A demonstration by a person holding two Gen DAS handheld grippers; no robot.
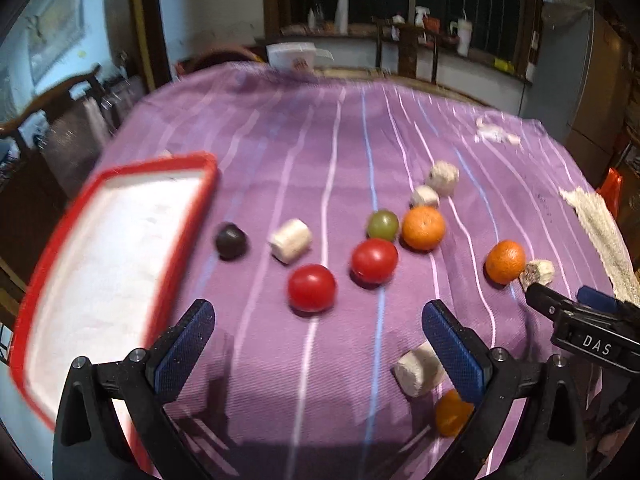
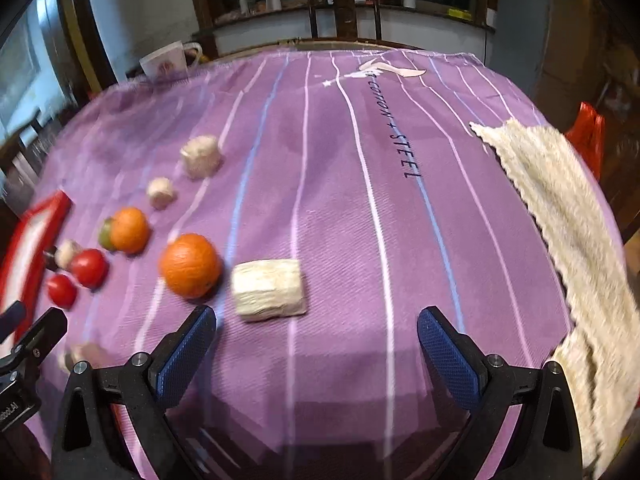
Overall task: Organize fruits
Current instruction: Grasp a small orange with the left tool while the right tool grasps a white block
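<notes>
Fruits lie loose on a purple striped cloth. In the left wrist view two red tomatoes (image 1: 311, 288) (image 1: 374, 260), a green fruit (image 1: 383, 224), a dark fruit (image 1: 230, 240) and three oranges (image 1: 423, 227) (image 1: 505, 261) (image 1: 452, 413) are spread out. A red-rimmed white tray (image 1: 188, 240) lies at the left. My left gripper (image 1: 318, 344) hangs open just short of the near tomato. My right gripper (image 2: 316, 348) is open above bare cloth, with an orange (image 2: 190, 265) ahead to its left. The right gripper's tip (image 1: 568, 312) shows at the left view's right edge.
Several white foam pieces (image 1: 291, 239) (image 2: 269, 287) (image 2: 201, 156) lie among the fruits. A cream knitted cloth (image 2: 560, 208) drapes the table's right edge. A white mug (image 2: 168, 62) stands at the far edge, with chairs and a cluttered counter beyond.
</notes>
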